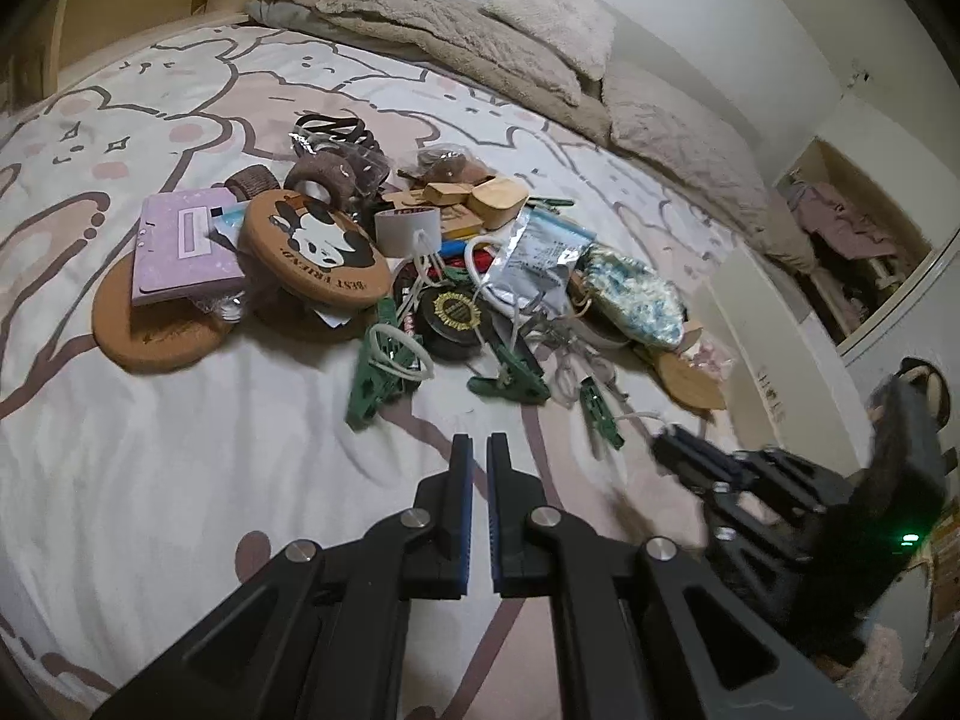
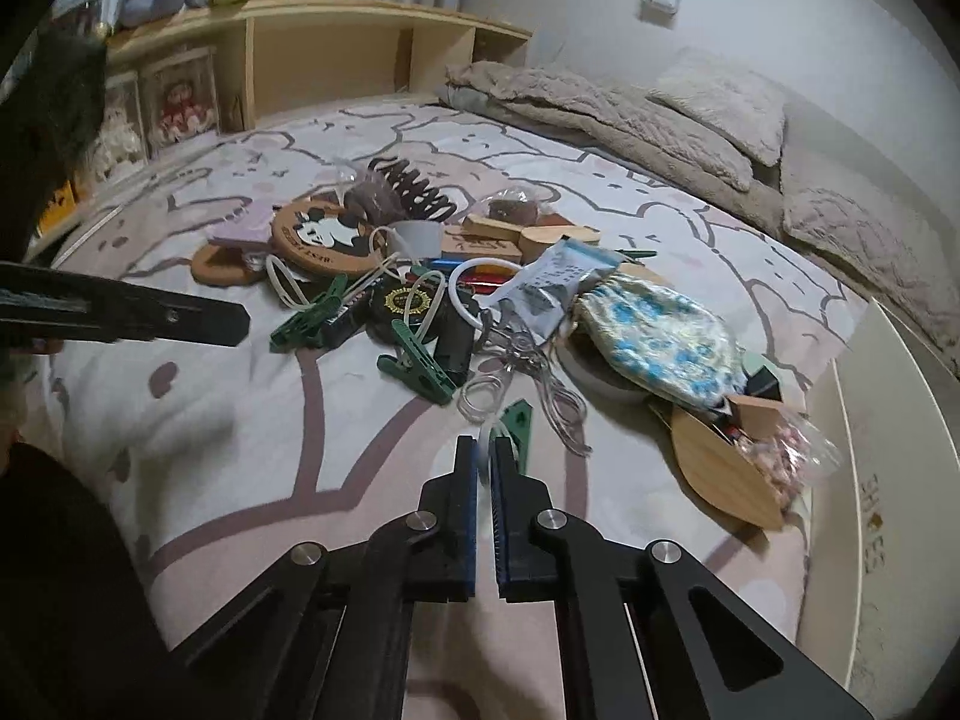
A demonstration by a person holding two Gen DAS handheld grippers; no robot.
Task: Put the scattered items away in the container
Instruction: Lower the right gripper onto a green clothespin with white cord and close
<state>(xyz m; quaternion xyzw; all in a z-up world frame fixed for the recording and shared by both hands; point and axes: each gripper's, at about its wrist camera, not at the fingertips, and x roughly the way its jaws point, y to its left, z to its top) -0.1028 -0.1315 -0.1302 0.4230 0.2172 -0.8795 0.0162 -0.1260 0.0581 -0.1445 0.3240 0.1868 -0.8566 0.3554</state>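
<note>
A heap of small items lies on the bed: a panda cork coaster (image 1: 312, 246) (image 2: 327, 237), a purple notebook (image 1: 183, 246), green clothes pegs (image 1: 510, 384) (image 2: 420, 369), a blue floral pouch (image 1: 636, 300) (image 2: 660, 342), a wooden lid (image 2: 726, 468) and a black hair claw (image 2: 414, 186). My left gripper (image 1: 479, 450) is shut and empty, just short of the heap. My right gripper (image 2: 486, 450) is shut on a green peg (image 2: 515, 426) at the heap's near edge; it also shows in the left wrist view (image 1: 690, 450). No container is in view.
The bed has a pink bear-print sheet (image 1: 180, 480). Beige blankets and pillows (image 2: 630, 114) lie along the far side. A wooden shelf headboard (image 2: 336, 42) stands at the back. A white board (image 2: 870, 480) runs along the bed's right edge.
</note>
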